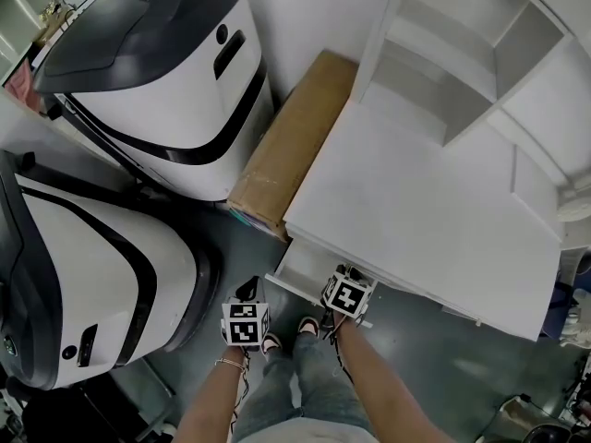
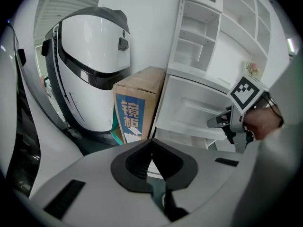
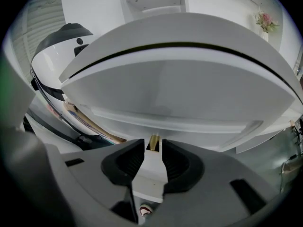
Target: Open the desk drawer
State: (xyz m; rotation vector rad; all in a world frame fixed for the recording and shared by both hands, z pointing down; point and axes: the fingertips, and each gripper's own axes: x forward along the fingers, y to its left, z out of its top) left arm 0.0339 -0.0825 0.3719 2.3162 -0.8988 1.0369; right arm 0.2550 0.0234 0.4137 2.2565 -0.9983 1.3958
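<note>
The white desk (image 1: 416, 192) has its left drawer (image 1: 297, 268) standing partly pulled out from under the top. My right gripper (image 1: 343, 310) is at the drawer's front, its marker cube facing up. In the right gripper view its jaws (image 3: 153, 148) stand open, with a small brass knob (image 3: 154, 142) and the drawer's white front edge (image 3: 150, 171) in the gap; the pads do not press on the knob. My left gripper (image 1: 246, 332) hangs apart to the left of the drawer, over the floor. Its jaws (image 2: 152, 142) are shut, tips touching, nothing in them.
A cardboard box (image 1: 291, 141) leans against the desk's left side. Two large white-and-black machines (image 1: 157, 72) (image 1: 83, 284) stand to the left. A white shelf unit (image 1: 471, 53) rises at the desk's back. The person's legs and shoes (image 1: 309, 326) are right below the drawer.
</note>
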